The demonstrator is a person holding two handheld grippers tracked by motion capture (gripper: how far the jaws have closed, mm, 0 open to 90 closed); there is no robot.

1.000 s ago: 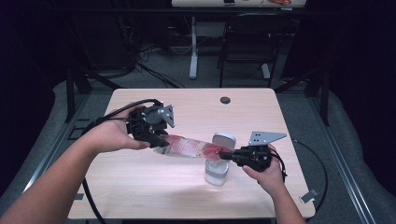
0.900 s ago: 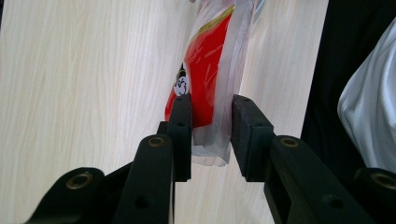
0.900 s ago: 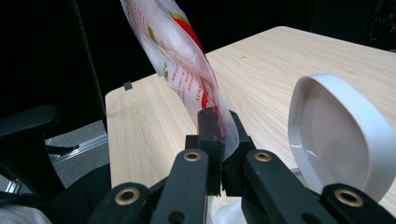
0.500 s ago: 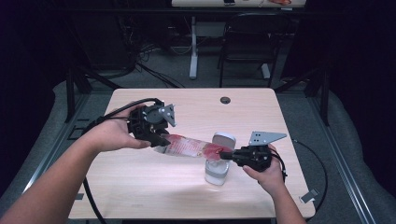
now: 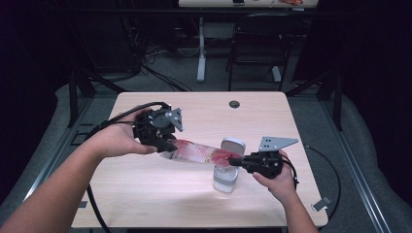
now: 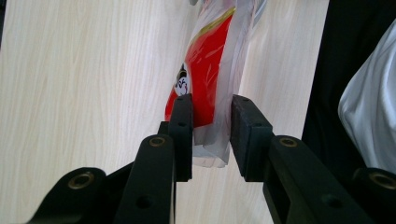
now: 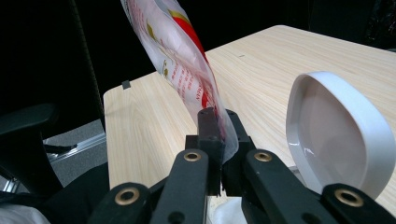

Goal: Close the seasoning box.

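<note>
Packet: a clear plastic packet with red and gold print (image 5: pixel 199 153) is held in the air over the middle of the pale wooden table (image 5: pixel 145 194), stretched between the two grippers; its other faces show in the left gripper view (image 6: pixel 210 70) and the right gripper view (image 7: pixel 180 60).
Left gripper: the left gripper (image 5: pixel 163 141) holds the packet's end at 9 o'clock; in its own view (image 6: pixel 211 135) the jaws stand a little apart with that end clamped between the pads.
Right gripper: the right gripper (image 5: pixel 235 161) holds the end at 3 o'clock; in its own view (image 7: pixel 218 135) the jaws are pressed together on the thin plastic edge.
Container: a clear round container with a white hinged lid (image 5: pixel 227 170) stands just below the packet's 3 o'clock end, lid (image 7: pixel 336 135) tipped open.
Table hole: a dark round grommet (image 5: pixel 234 104) sits at 12 o'clock near the far edge.
</note>
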